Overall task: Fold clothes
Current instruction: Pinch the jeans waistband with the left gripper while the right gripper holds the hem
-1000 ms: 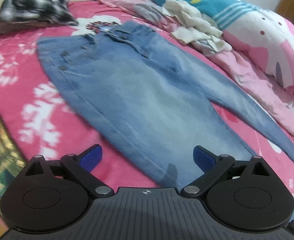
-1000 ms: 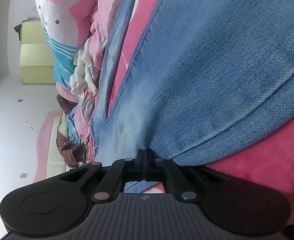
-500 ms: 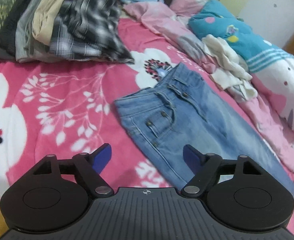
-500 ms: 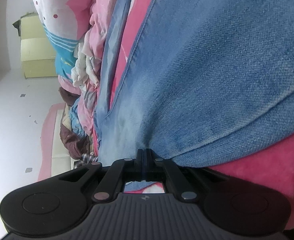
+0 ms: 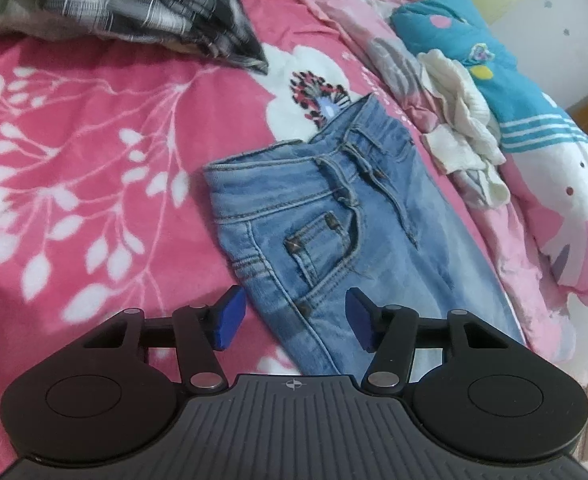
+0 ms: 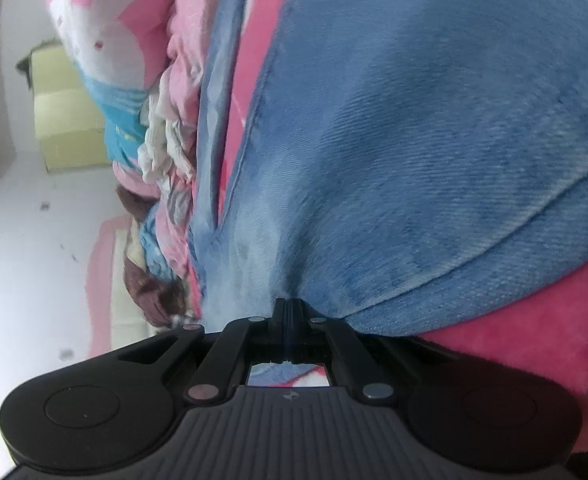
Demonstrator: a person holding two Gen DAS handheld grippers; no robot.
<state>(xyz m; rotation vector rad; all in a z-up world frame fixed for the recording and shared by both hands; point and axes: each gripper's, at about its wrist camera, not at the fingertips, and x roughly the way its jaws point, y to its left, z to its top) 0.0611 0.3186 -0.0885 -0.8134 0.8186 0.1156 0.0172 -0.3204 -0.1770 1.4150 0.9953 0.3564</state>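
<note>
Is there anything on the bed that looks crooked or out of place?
The jeans lie askew on the pink floral blanket, their waistband rumpled, not flat. A crumpled white garment sits loose beside them. The right gripper pinches the denim; the left gripper is open above them.

We see jeans in faded twill denim, fleecy pink blanket, matt black plastic left gripper.

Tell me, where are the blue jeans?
In the left wrist view, the jeans lie flat on the pink flowered blanket, centre-right, beside the crumpled white cloth.
</note>
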